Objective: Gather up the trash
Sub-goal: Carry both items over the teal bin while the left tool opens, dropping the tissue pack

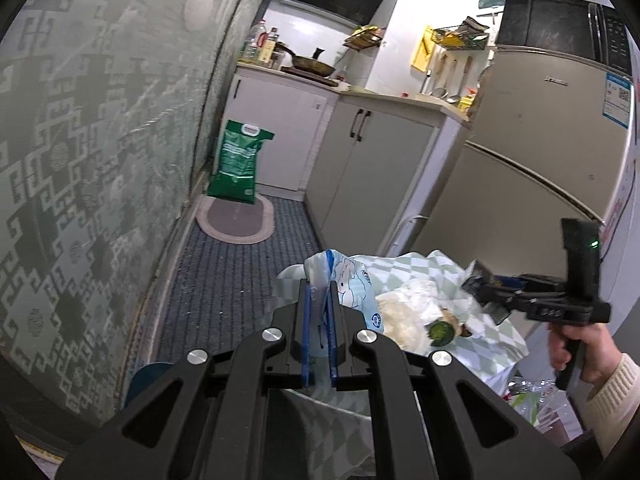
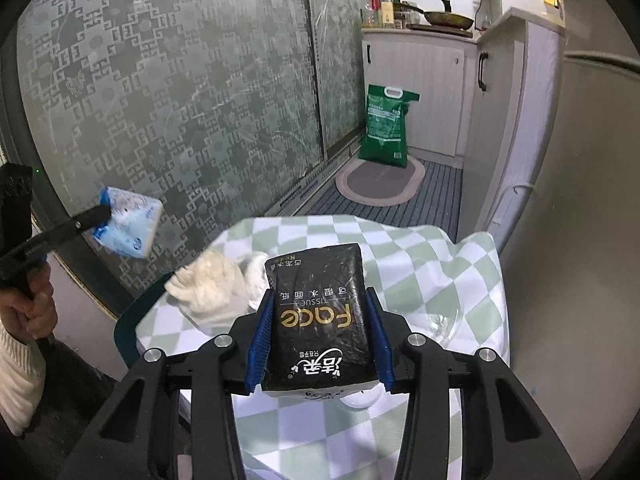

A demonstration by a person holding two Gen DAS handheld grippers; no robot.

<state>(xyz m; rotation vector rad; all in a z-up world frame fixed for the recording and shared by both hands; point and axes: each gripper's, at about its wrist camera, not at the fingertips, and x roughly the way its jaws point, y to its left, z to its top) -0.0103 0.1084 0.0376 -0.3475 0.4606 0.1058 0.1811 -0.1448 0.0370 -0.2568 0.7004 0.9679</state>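
My left gripper is shut on a blue and white tissue pack and holds it in the air; the pack also shows in the right wrist view, left of the table. My right gripper is shut on a black face tissue pack and holds it above the table with the green and white checked cloth. The right gripper shows in the left wrist view over the table. Crumpled white paper lies on the cloth, and a green round item lies beside it.
A patterned glass sliding door runs along the left. A fridge with a microwave on top stands to the right. A green bag and an oval mat are on the floor by the cabinets.
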